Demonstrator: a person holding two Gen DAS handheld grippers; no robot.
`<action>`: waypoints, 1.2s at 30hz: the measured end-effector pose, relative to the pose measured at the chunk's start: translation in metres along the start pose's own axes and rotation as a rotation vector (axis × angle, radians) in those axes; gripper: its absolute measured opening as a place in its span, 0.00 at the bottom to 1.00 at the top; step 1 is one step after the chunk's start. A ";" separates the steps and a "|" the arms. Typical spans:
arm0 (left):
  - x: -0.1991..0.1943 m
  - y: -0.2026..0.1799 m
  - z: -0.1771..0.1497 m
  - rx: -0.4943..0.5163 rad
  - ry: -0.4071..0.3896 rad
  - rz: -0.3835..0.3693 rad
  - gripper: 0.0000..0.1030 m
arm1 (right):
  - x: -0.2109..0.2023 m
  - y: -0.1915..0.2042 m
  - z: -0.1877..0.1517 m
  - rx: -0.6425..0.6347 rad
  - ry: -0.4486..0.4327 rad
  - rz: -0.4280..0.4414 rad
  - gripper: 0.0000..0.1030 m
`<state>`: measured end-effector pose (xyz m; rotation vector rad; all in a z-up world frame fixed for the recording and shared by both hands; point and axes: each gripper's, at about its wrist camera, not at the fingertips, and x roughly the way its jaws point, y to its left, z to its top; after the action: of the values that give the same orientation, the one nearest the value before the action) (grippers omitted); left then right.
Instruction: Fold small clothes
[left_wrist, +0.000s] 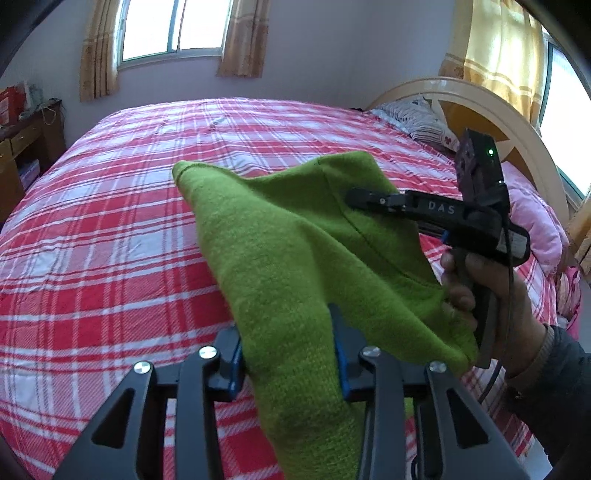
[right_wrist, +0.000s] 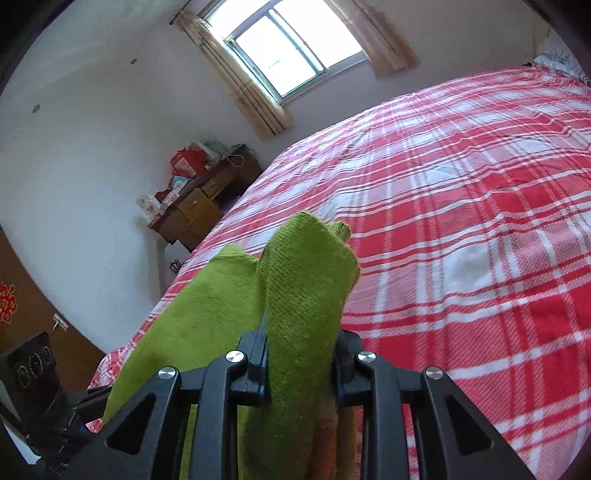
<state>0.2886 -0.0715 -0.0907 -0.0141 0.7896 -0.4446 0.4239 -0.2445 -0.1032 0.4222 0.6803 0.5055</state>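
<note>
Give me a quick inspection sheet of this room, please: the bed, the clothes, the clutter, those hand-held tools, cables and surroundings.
Surface: bed with a red and white checked cover, mostly bare.
Job's things: one green knitted garment, held up off the bed between both tools.
Clutter: boxes and packets piled on the wooden desk by the wall.
Grippers: left tool shut on the garment; right tool shut on the garment.
Cables: black cable hanging from the right tool.
Surroundings: window with curtains, pillows, headboard.
</note>
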 end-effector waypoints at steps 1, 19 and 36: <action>-0.004 0.002 -0.002 -0.004 -0.005 0.001 0.38 | -0.001 0.005 -0.002 -0.003 -0.001 0.003 0.25; -0.065 0.047 -0.047 -0.075 -0.077 0.090 0.38 | 0.030 0.093 -0.039 -0.063 0.047 0.119 0.25; -0.113 0.088 -0.085 -0.129 -0.128 0.164 0.38 | 0.075 0.159 -0.055 -0.123 0.111 0.200 0.25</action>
<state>0.1935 0.0651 -0.0893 -0.0965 0.6859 -0.2344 0.3886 -0.0635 -0.0951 0.3498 0.7134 0.7608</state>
